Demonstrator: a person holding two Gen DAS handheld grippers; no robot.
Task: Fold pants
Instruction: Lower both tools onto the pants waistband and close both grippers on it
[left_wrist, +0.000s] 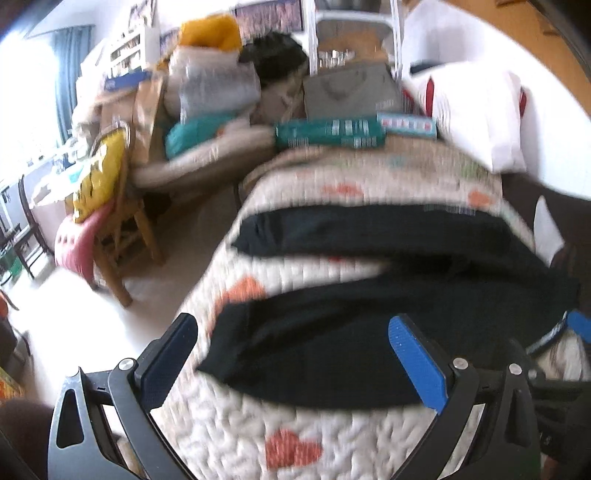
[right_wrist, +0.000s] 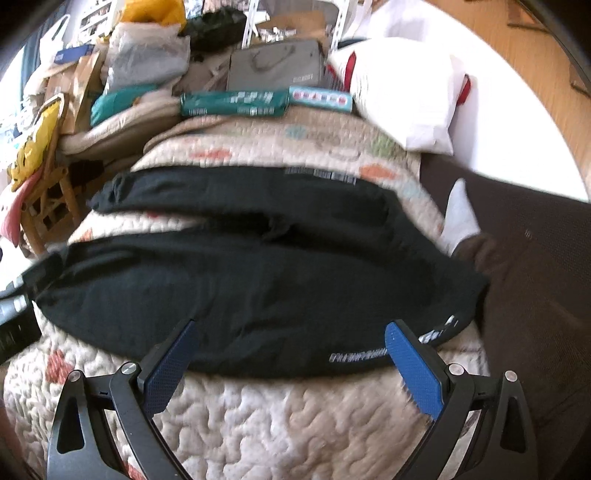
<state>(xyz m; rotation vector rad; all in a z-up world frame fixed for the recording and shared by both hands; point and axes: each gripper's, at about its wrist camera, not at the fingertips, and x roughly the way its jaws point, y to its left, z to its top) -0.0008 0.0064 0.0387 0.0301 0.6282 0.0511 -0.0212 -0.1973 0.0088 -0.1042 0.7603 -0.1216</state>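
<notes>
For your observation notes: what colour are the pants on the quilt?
Black pants, seen best in the right wrist view.

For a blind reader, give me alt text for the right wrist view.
Open right gripper hovers over black pants spread flat, legs apart, on a cream quilted cover with orange patches; clutter beyond.

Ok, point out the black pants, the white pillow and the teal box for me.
black pants (right_wrist: 258, 280): right wrist view, middle of the near leg.
white pillow (right_wrist: 402, 92): right wrist view, its broad face.
teal box (left_wrist: 328, 132): left wrist view, its long side.
</notes>
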